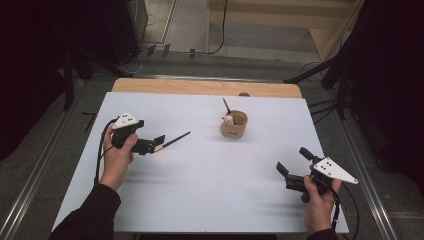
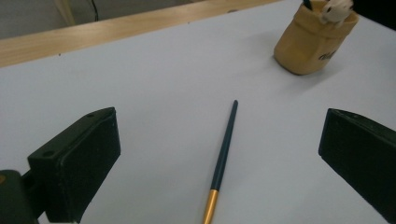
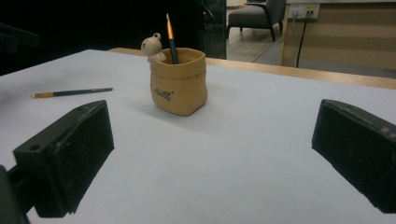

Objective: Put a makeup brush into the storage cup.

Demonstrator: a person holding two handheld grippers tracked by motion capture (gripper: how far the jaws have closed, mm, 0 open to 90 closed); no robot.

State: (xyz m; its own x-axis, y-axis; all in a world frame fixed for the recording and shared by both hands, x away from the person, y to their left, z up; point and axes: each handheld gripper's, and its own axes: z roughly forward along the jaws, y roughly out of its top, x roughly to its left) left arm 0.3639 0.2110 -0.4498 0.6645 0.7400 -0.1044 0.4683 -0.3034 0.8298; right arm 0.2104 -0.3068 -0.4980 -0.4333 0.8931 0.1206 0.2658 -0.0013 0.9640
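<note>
Left gripper (image 1: 152, 144) sits low over the table (image 1: 200, 190), jaws spread wide, nothing between the pads. The brush (image 2: 224, 158) lies flat on the white surface directly between the jaws in the left gripper view: dark handle pointing away toward the pot, gold ferrule nearest the camera. In the high view the brush (image 1: 172, 142) runs diagonally from the jaw tips up and right. Contact not yet made; the pads stand well apart from the handle on both sides.

Pot (image 1: 234, 124) stands upright, well apart from the brush, toward the far middle of the table. A second brush (image 3: 171, 38) already stands in it, leaning at the rim beside a small bear figure (image 3: 152, 46).

Right gripper (image 1: 292, 167) hovers near the front right of the table, jaws also released and empty, aimed toward the pot (image 3: 179, 81). Well apart from it.

Step in hand, as judged: approach to pick the loose brush with the left gripper, likely for placing into the pot.

Next move calls for: lower until the pads bracket the handle, keep the brush centred, then close. The handle is thin and lies flat, so the pads must reach almost to the surface or the brush may roll or slip out. A grip near the ferrule end looks likeliest given the present alignment.
</note>
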